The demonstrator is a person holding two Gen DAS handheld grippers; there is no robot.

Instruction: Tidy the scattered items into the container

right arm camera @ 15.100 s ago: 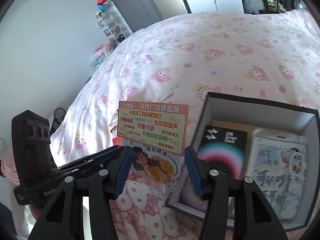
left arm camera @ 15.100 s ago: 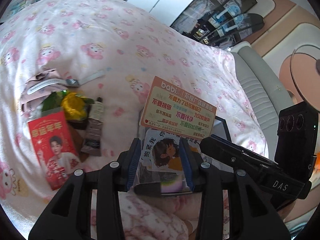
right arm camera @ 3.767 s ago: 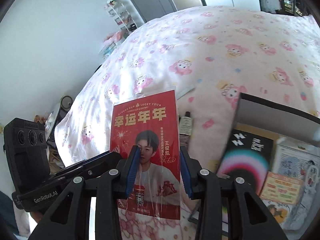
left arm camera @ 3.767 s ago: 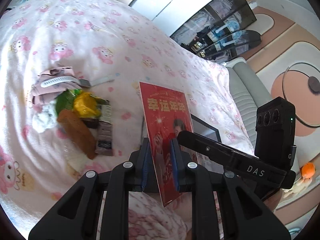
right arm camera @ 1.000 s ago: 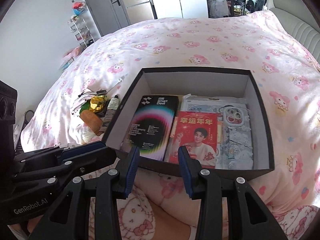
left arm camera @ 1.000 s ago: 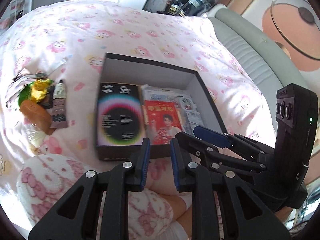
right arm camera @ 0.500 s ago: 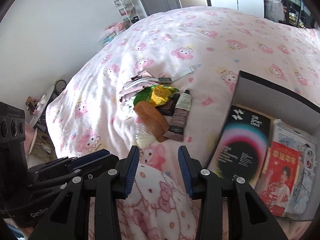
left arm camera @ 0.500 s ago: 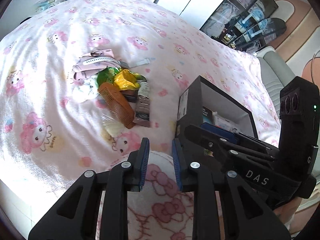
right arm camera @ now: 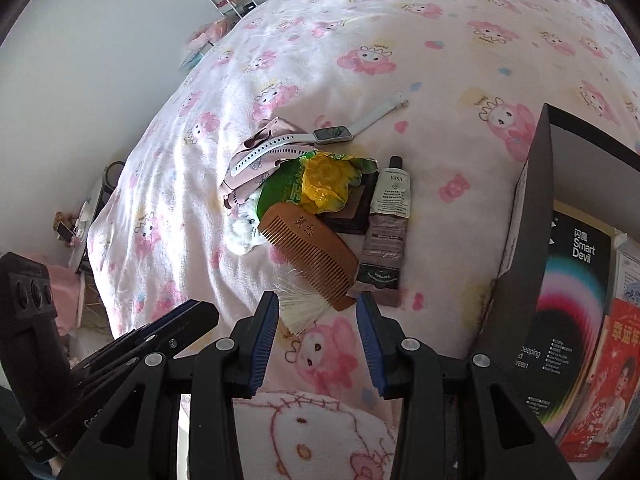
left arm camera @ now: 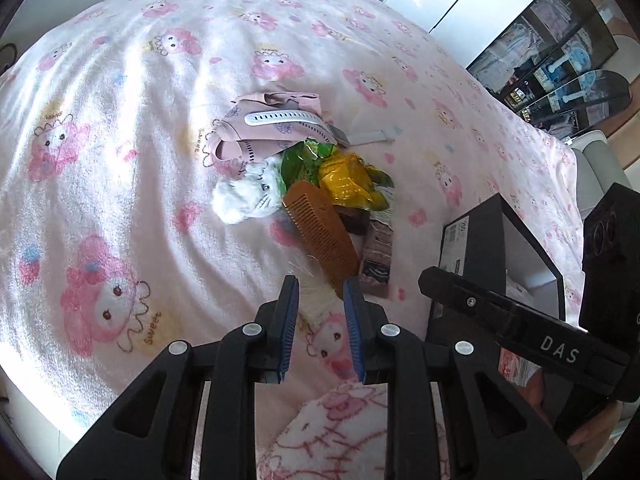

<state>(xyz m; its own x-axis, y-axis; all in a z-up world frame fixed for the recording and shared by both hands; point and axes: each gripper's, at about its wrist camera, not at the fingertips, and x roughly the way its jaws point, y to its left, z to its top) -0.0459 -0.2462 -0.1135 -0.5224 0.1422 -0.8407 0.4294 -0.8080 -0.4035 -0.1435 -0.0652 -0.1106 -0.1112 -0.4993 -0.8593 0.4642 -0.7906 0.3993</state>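
Both grippers, left and right, hang empty with jaws apart over the comb in the pile beside the box. Next, likely, one closes on the comb and carries it to the box.

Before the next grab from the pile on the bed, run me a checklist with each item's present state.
1. Left gripper empty: ok, jaws apart, nothing between them.
2. Right gripper empty: ok, jaws apart, nothing between them.
3. Brown wooden comb clear on top: ok, it lies at the pile's near edge, over the white bristle brush.
4. Grey-and-white squeeze tube uncovered: ok, nothing lies on it.
5. White smartwatch free to lift alone: not ok, one strap lies across the pink cloth.
6. Room left in the black open box: cannot tell, only part of its inside shows.
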